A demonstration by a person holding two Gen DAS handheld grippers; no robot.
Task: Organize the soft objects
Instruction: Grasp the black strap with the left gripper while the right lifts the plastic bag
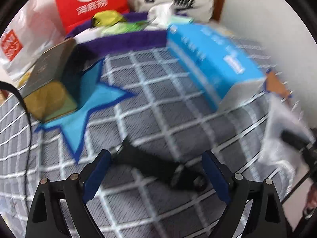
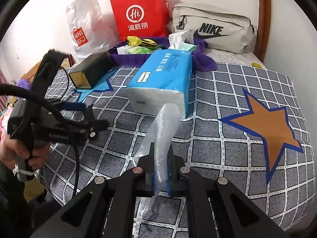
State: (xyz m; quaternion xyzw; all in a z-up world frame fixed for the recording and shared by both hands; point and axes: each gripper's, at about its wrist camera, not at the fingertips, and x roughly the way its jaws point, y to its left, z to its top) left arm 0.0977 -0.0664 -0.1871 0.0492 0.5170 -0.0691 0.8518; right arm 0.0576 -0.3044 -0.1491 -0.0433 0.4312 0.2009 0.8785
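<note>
My right gripper (image 2: 160, 158) is shut on a strip of clear bubble wrap (image 2: 162, 130), which sticks up and forward from the pads above the bed. Just beyond it lies a blue pack of tissues (image 2: 164, 75). In the blurred left wrist view my left gripper (image 1: 156, 170) is open over the checked bedspread (image 1: 158, 99), with only its shadow between the fingers. The tissue pack (image 1: 214, 65) lies ahead to the right, and the bubble wrap (image 1: 281, 123) shows at the right edge. A hand (image 2: 17, 154) holds the left gripper (image 2: 91, 115) at the left.
A dark box (image 2: 89, 69) lies on a blue star patch, beside a purple towel (image 2: 204, 61) with small items on it. Against the wall stand a red paper bag (image 2: 138, 11), a white plastic bag (image 2: 85, 23) and a beige Nike bag (image 2: 214, 27). An orange star patch (image 2: 267, 123) is at the right.
</note>
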